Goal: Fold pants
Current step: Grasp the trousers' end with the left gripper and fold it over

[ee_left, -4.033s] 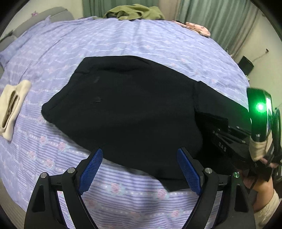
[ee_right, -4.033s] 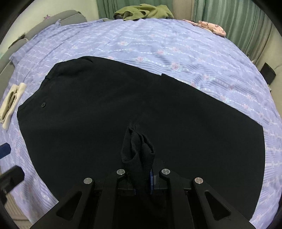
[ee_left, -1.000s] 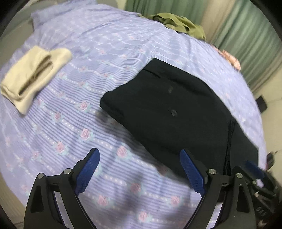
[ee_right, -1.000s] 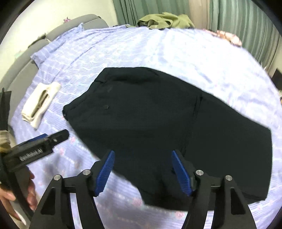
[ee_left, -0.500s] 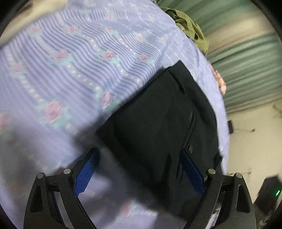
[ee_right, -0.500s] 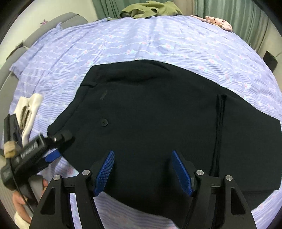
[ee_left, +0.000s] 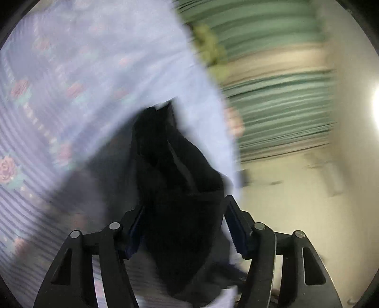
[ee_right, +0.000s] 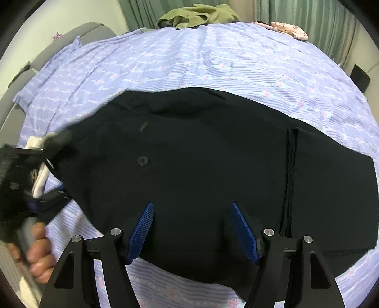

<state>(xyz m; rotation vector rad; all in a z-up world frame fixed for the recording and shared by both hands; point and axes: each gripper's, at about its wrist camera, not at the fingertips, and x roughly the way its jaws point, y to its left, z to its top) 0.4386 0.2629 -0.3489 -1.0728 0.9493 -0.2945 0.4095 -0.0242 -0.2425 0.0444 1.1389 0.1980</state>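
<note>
The black pants (ee_right: pixel 208 151) lie partly folded on the purple flowered bedsheet (ee_right: pixel 213 61), waist end to the left, with a button showing. My right gripper (ee_right: pixel 193 227) is open and empty, its blue pads above the near edge of the pants. My left gripper (ee_left: pixel 183 227) sits at the waist corner, with black cloth (ee_left: pixel 180 189) bunched between its blue pads, which still stand apart; the view is blurred. It also shows in the right wrist view (ee_right: pixel 47 184) at the left edge of the pants, held by a hand.
An olive garment (ee_right: pixel 199 16) and a pink patterned cloth (ee_right: pixel 289 29) lie at the bed's far edge before green curtains. A folded cream garment (ee_right: pixel 40 180) lies left of the pants. A grey headboard (ee_right: pixel 71 40) stands at the far left.
My left gripper has swung down onto the waist corner and narrowed around the cloth, which lifts off the sheet. My right gripper has moved closer to the pants and stays open.
</note>
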